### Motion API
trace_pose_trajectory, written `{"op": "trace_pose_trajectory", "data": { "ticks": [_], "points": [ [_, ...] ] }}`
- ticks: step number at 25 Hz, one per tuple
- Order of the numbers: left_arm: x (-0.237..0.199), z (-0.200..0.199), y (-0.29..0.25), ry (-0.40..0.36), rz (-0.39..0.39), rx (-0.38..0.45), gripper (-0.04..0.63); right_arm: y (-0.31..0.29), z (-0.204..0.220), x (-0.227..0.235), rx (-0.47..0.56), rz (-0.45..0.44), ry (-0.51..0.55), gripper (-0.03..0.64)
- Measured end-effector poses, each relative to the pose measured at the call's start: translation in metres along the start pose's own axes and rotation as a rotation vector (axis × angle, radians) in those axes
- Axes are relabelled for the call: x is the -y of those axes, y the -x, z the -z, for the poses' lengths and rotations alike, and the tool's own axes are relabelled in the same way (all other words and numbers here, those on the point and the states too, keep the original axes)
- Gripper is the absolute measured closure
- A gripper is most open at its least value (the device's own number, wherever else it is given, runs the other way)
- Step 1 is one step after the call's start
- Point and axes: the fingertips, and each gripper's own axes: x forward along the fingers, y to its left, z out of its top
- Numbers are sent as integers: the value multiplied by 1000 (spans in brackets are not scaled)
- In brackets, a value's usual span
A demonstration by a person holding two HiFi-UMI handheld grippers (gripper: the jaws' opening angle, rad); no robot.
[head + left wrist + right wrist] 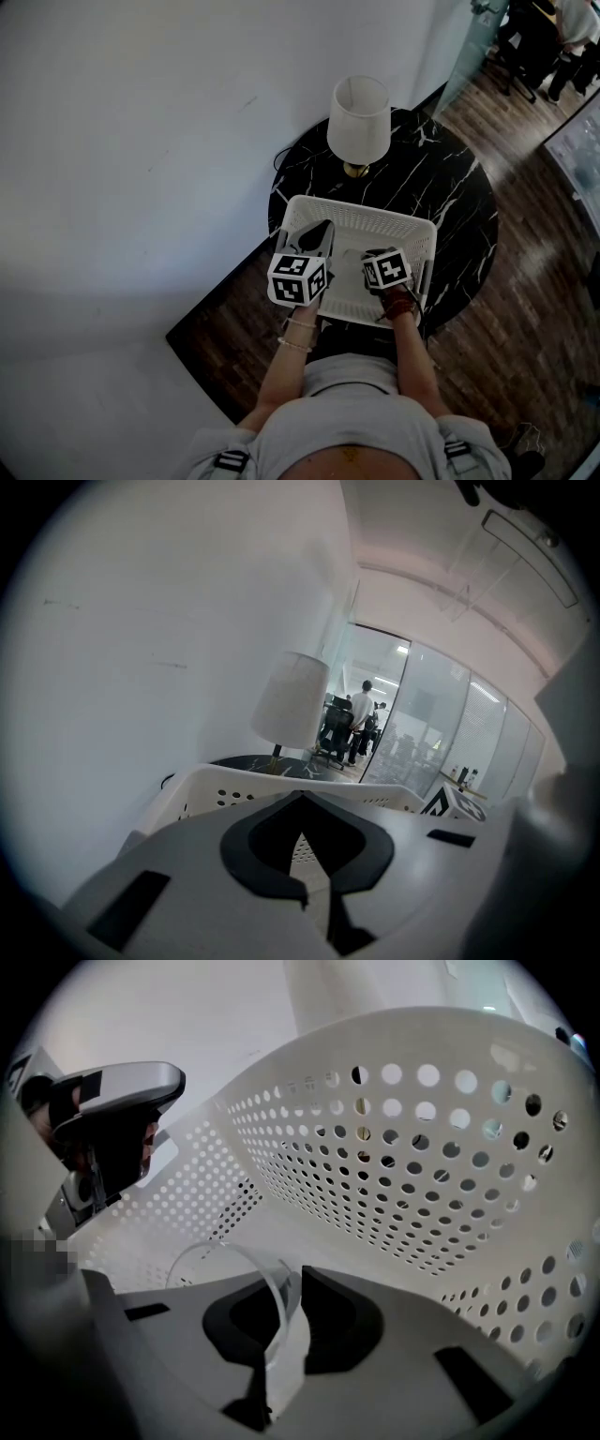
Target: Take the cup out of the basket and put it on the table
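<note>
The white perforated basket (pixel 361 208) sits on the round black marble tabletop (pixel 455 187), on the side nearest the person. A white-shaded lamp (pixel 358 117) stands just beyond the basket's far rim, apart from it.

The right gripper (pixel 289 1279) points steeply down into the basket's near right part, below the rim, with perforated walls curving around it on the far and right sides. Its jaws are closed on the rim of the clear plastic cup (pixel 274 1309). The transparent wall runs down between the two dark pads, and the round lip arcs out to the left of them. The cup is therefore inside the basket, near its right wall, above the pale floor. Whether its base rests on that floor cannot be told.

The left gripper (pixel 302 797) hovers over the basket's left side, higher than the rim and tilted only slightly downward toward the far wall. Its jaws meet at the tips with nothing between them, and a narrow slit behind the tips shows the dotted basket below. In the right gripper view it appears above the basket's left wall, clear of the plastic.

Past the basket and lamp, the left gripper view shows a glass-walled room with a standing person (pixel 361 714) far off.
</note>
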Motion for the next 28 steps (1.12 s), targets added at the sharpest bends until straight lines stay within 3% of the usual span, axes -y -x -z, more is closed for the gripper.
{"op": "trace_pose_trajectory", "data": {
  "ticks": [28],
  "points": [
    [7,0,14,-5,2,20,590,35,-29,-21,131,-32,17,580]
  ]
}}
